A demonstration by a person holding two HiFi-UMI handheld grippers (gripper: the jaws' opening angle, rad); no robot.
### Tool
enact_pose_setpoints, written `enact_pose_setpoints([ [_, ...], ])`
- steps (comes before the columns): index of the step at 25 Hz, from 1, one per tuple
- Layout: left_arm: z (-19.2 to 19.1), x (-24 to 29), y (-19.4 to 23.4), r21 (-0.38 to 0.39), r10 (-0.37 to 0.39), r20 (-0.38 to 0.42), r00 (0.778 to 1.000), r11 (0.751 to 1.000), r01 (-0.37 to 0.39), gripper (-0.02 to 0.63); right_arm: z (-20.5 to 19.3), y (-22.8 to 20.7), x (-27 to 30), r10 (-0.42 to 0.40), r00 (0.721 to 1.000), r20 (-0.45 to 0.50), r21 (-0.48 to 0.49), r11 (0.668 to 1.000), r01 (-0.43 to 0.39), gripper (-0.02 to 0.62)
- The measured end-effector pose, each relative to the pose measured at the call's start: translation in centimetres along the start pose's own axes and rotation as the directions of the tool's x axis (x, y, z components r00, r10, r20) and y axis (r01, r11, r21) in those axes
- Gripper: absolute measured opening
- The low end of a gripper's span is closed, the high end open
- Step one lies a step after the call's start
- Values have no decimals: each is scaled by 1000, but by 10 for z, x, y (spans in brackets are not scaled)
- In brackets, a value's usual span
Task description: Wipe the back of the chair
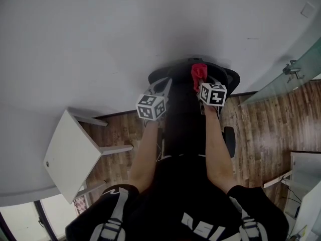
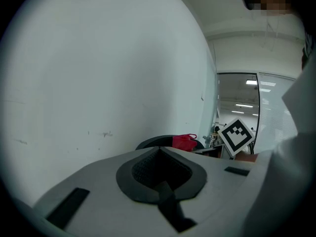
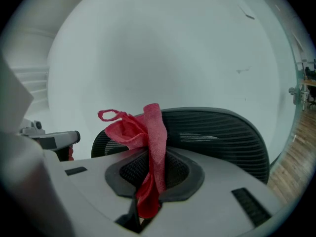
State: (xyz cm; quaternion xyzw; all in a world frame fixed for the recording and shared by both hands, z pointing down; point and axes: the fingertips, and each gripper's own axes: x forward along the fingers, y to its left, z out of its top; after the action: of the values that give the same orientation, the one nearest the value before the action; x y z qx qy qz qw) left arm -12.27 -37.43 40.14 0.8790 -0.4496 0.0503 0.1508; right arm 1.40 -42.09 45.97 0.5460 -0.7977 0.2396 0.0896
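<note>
Cloth (image 3: 150, 137) near chair back (image 3: 222, 137) top edge

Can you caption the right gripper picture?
Right gripper pinches a red cloth before the black chair back.

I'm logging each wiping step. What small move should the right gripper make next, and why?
Probably ease the right gripper forward until the red cloth presses on the chair back. Its jaws are shut on the cloth, which stands near the back's top edge; contact isn't clear.
</note>
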Motion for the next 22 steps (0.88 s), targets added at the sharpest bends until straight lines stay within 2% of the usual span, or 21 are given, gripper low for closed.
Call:
enact_pose_setpoints([
  [10, 1, 14, -22, 10, -40, -9, 999, 999, 40, 25, 2, -41, -21, -80, 996, 29, 52, 996, 78, 77],
  [22, -1, 13, -39, 12, -56, -11, 998, 998, 56, 25, 1, -71, -48, -169, 985, 42, 57, 984, 166, 71],
])
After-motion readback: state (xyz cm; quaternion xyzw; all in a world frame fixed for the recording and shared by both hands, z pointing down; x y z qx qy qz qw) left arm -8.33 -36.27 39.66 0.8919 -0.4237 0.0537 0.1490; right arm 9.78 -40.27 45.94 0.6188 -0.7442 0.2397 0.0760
